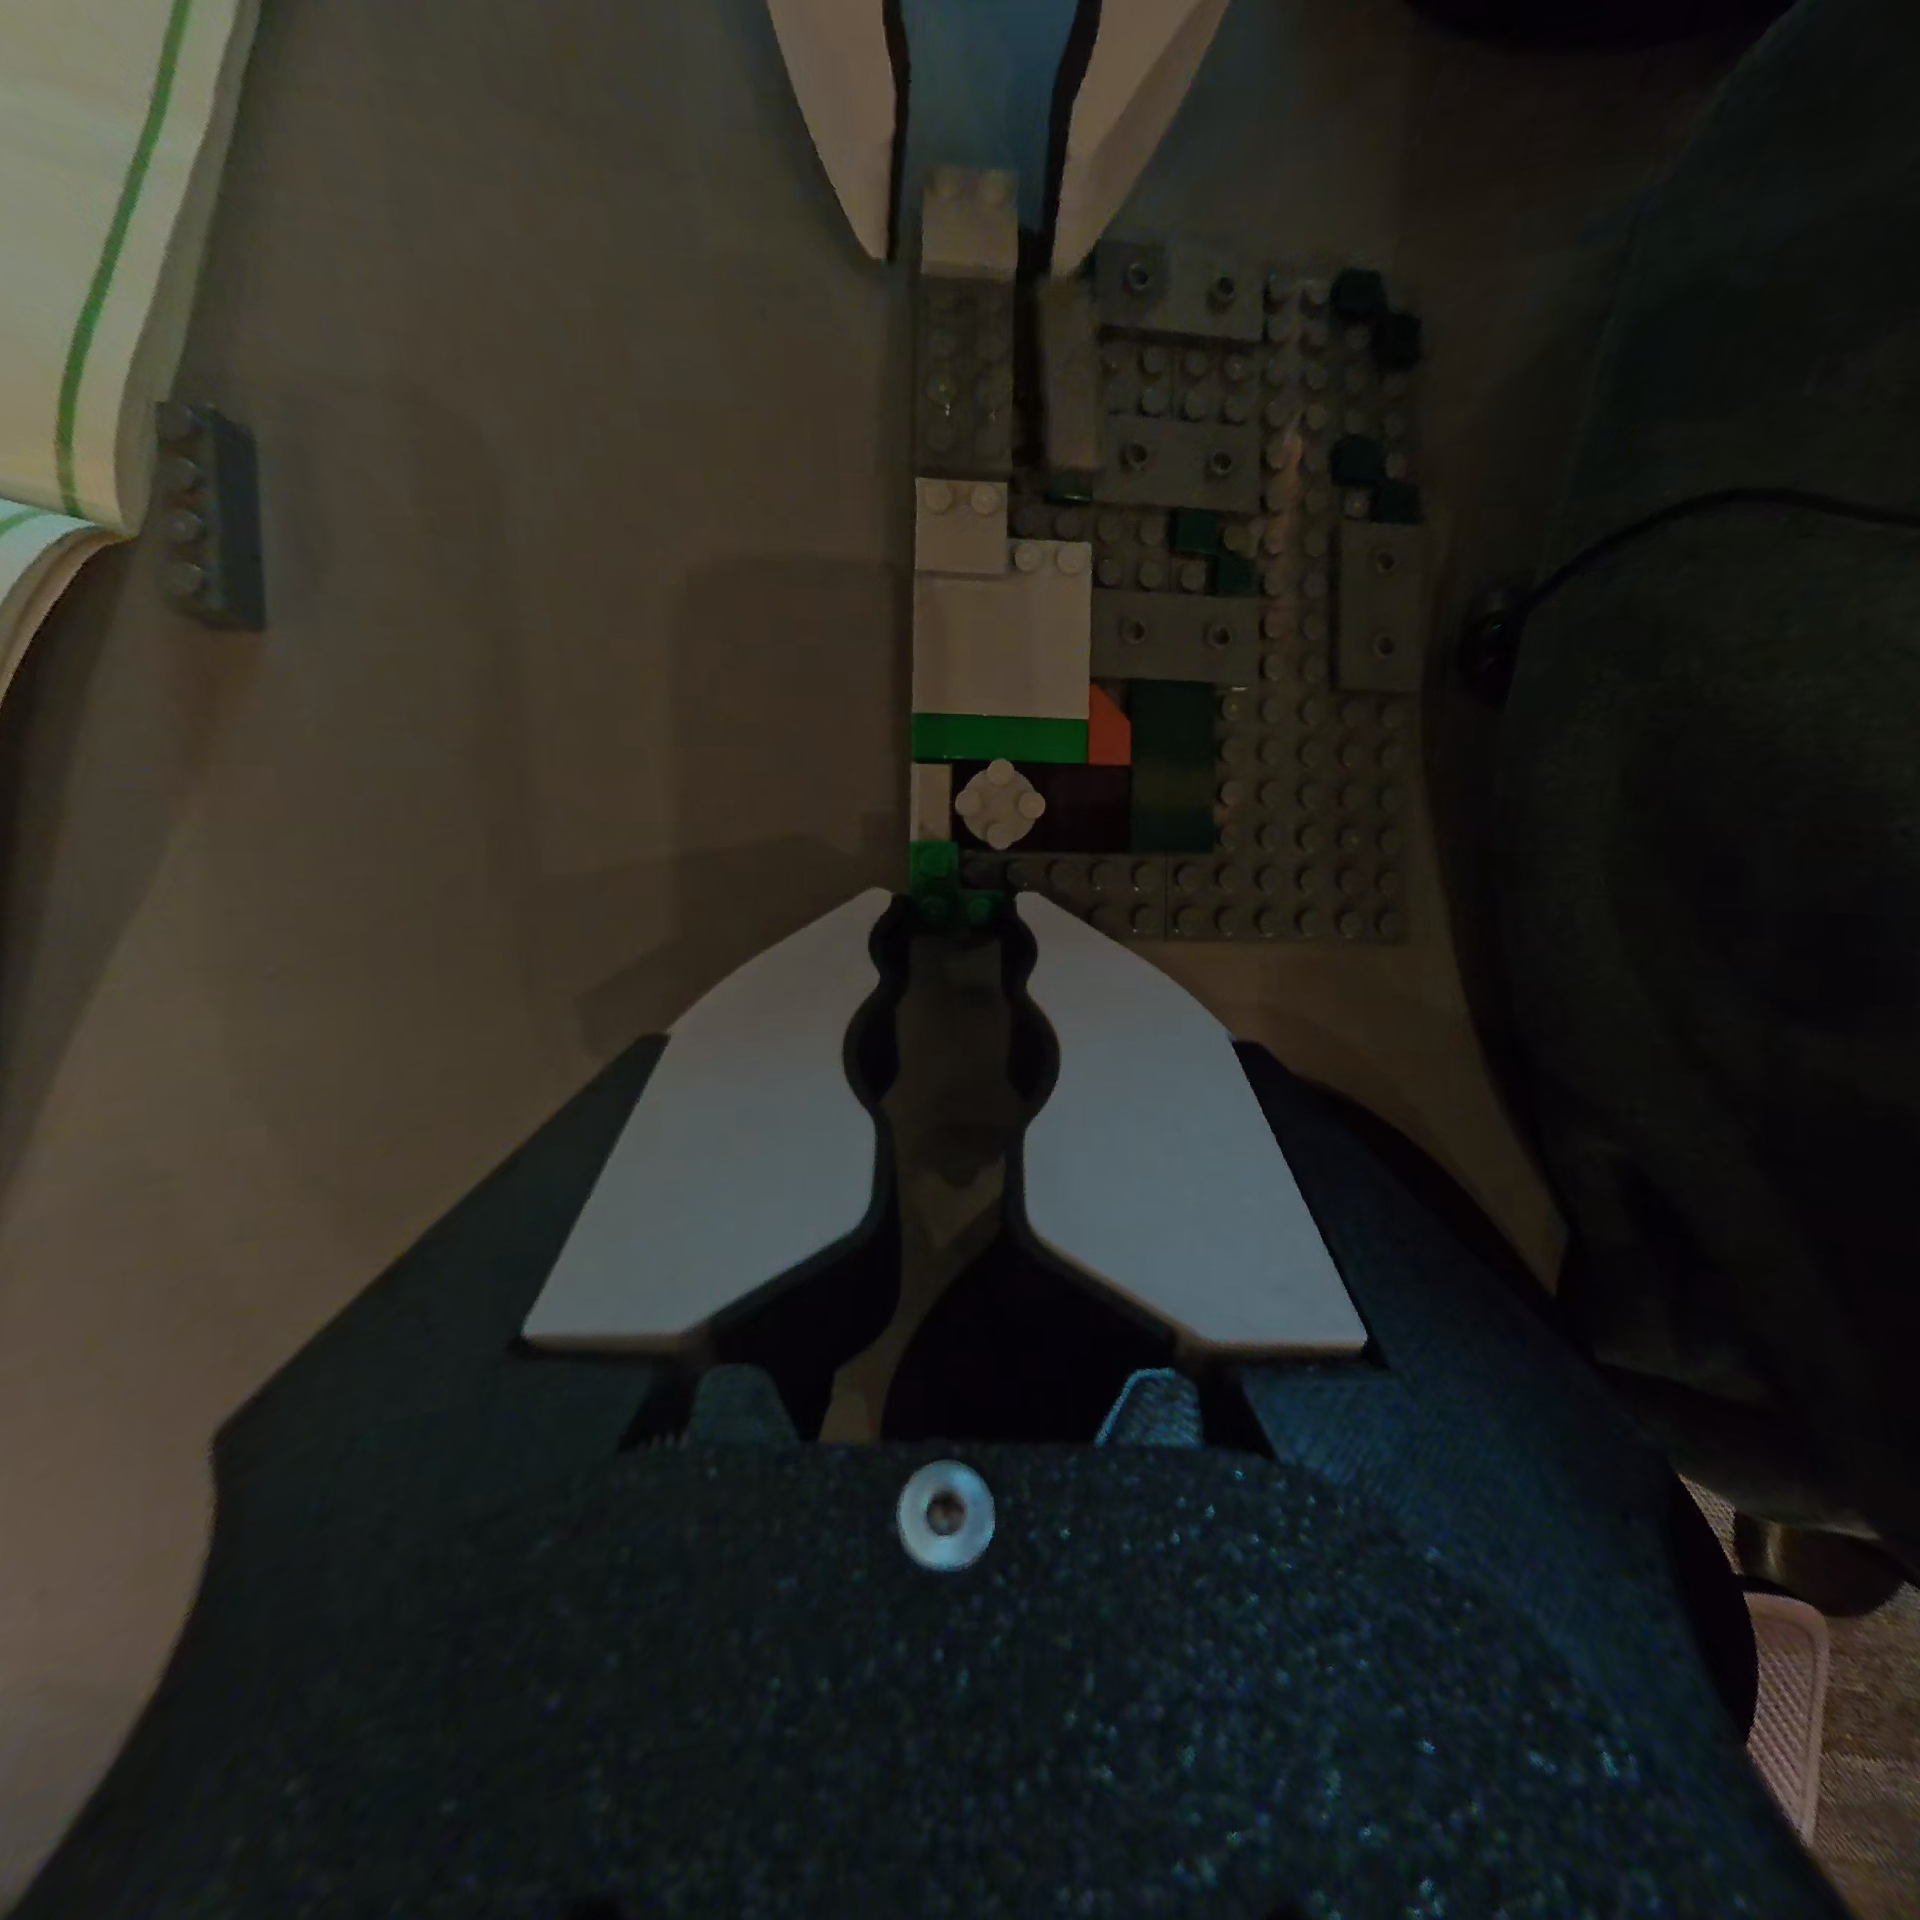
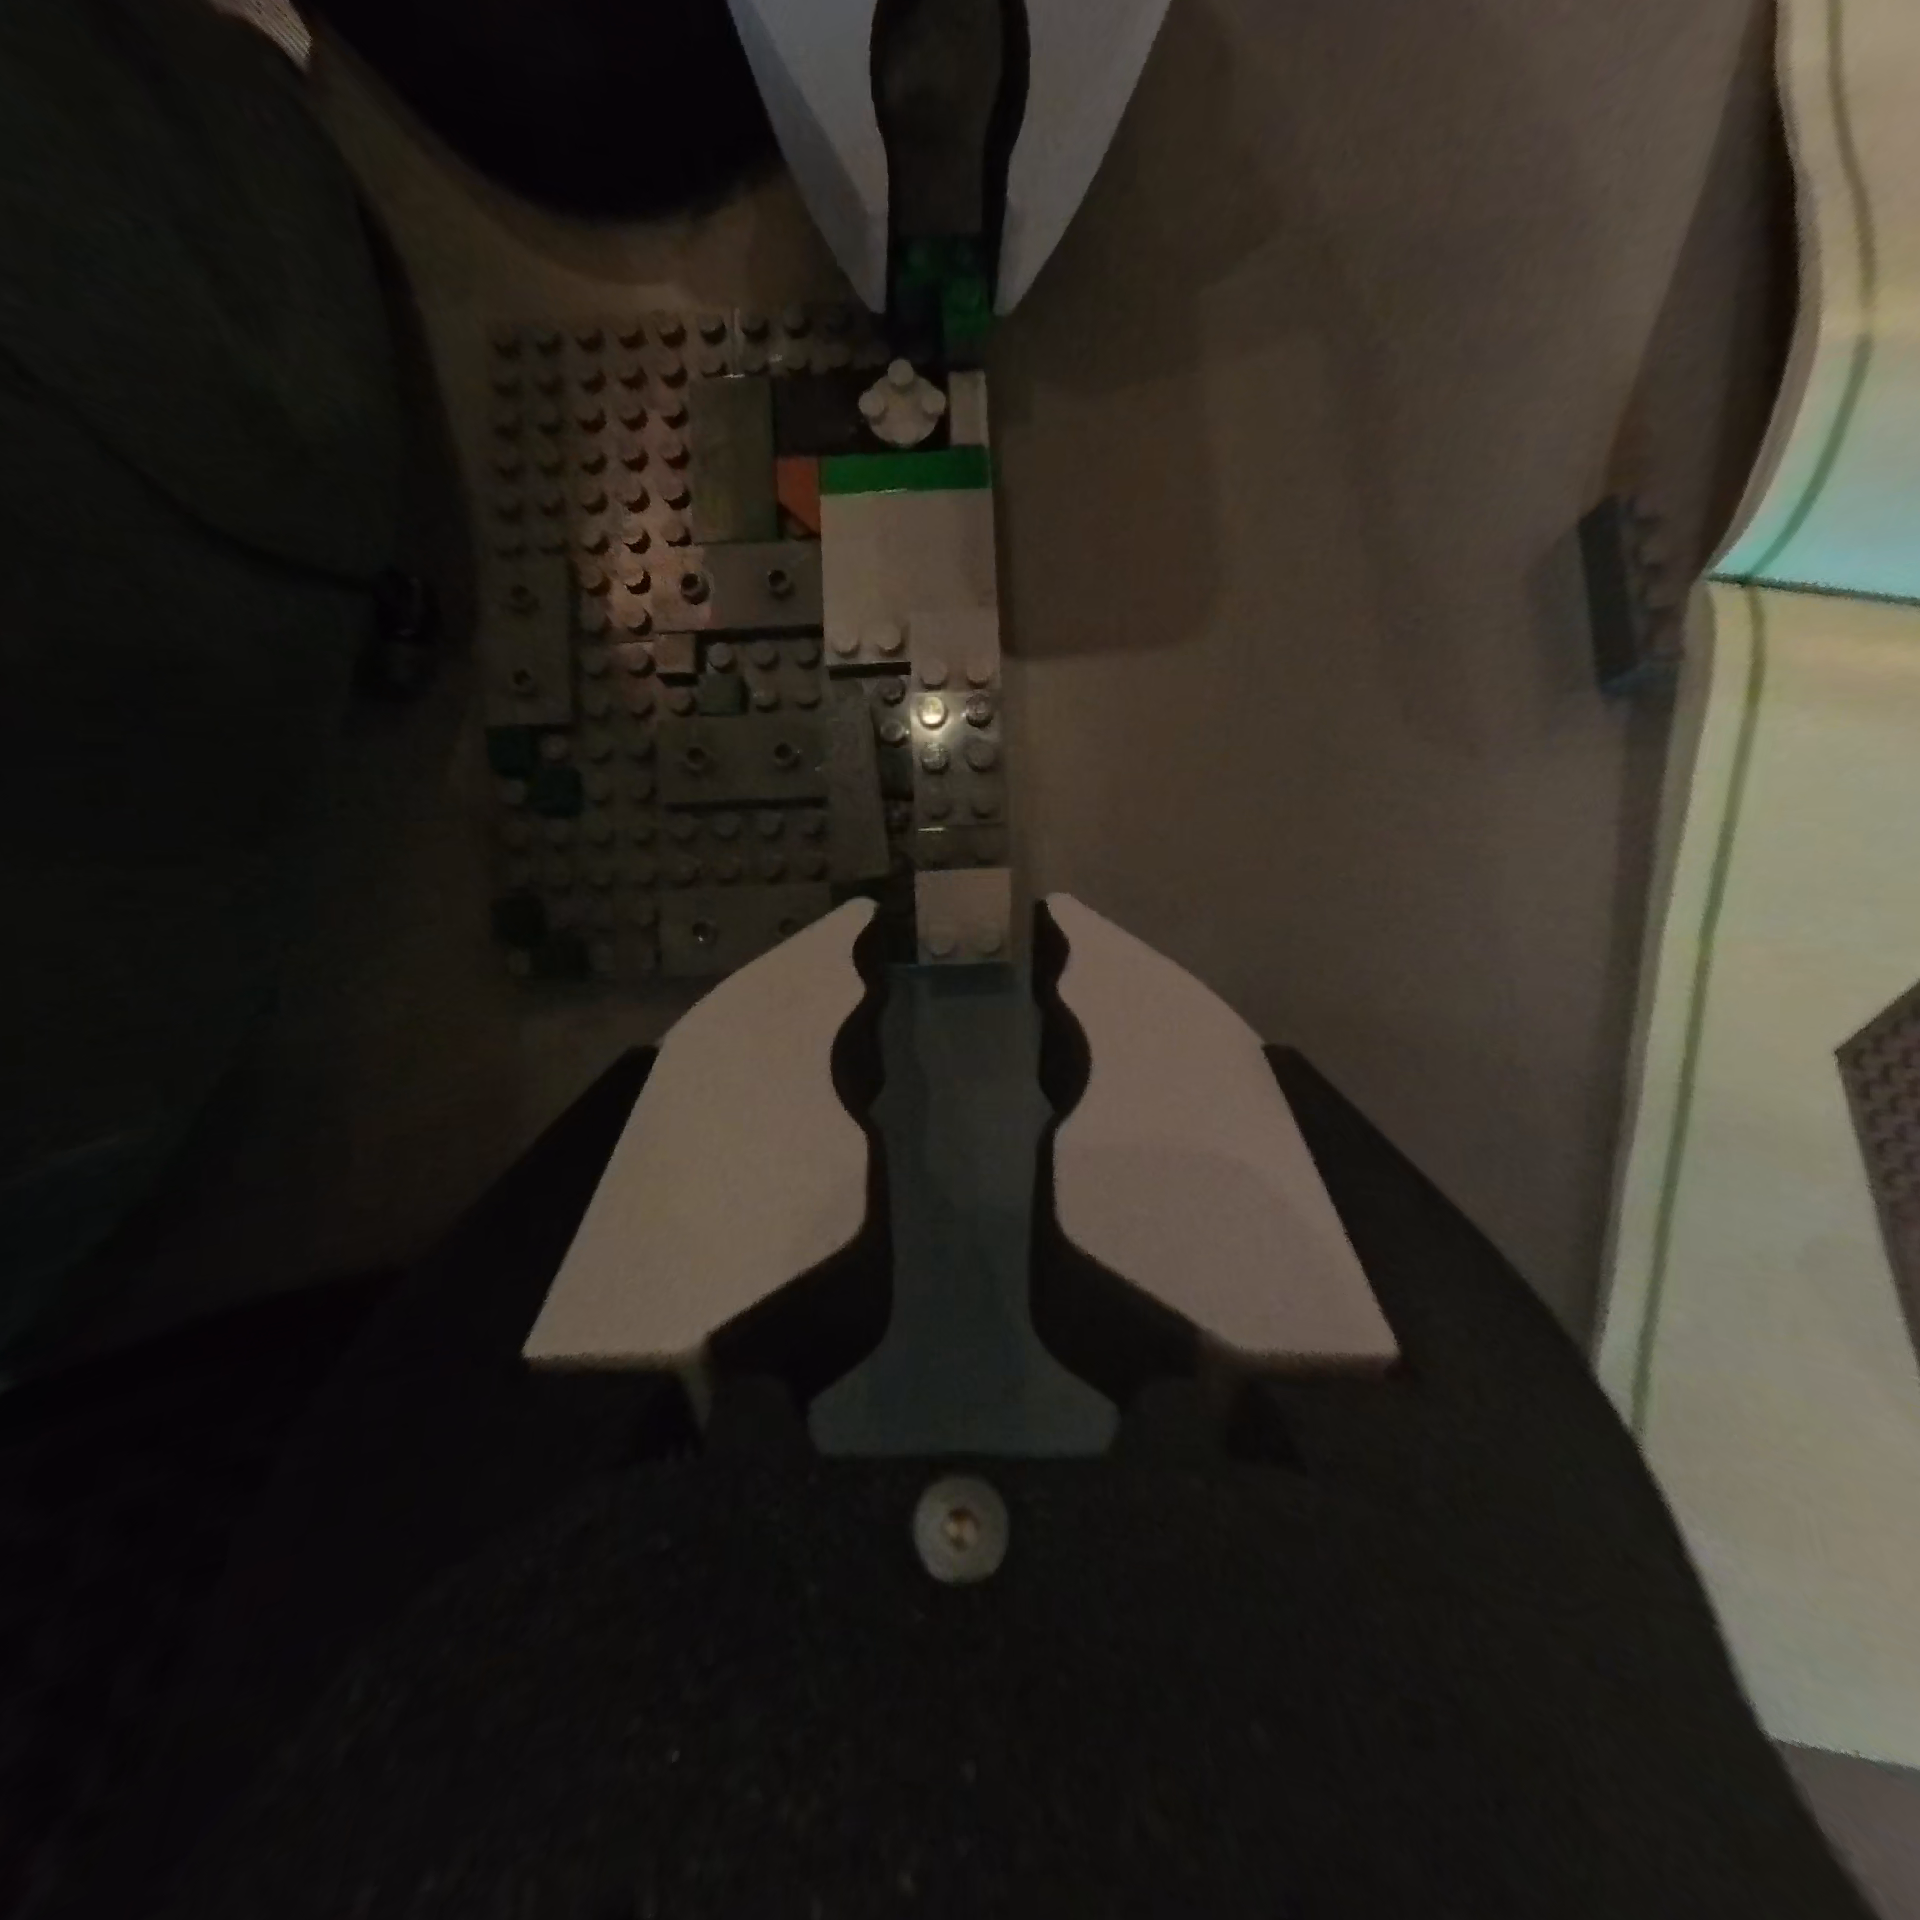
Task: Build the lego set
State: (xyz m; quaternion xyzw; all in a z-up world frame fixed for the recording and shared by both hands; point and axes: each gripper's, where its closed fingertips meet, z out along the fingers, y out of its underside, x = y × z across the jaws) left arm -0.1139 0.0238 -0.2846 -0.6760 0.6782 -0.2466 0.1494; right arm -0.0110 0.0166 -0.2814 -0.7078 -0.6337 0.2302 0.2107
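Observation:
A grey studded baseplate [image 1: 1309,810] lies on the tan table and carries a partial build of white, green, orange and dark bricks. It also shows in the right wrist view [image 2: 582,436]. My left gripper [image 1: 951,906] is shut on small green bricks [image 1: 940,883] at the near corner of the build. My right gripper [image 2: 961,914] faces it from the far end. Its jaws closely straddle a white brick [image 2: 961,914] at the build's edge, with narrow gaps on both sides. The right gripper also shows at the top of the left wrist view [image 1: 971,255].
A loose dark grey brick [image 1: 208,514] lies on the table beside an open instruction booklet [image 1: 83,260]; both show in the right wrist view, the brick [image 2: 1626,592] and the booklet [image 2: 1818,727]. A grey plate [image 2: 1886,1122] rests on the booklet. A person's dark clothing [image 1: 1714,727] borders the baseplate.

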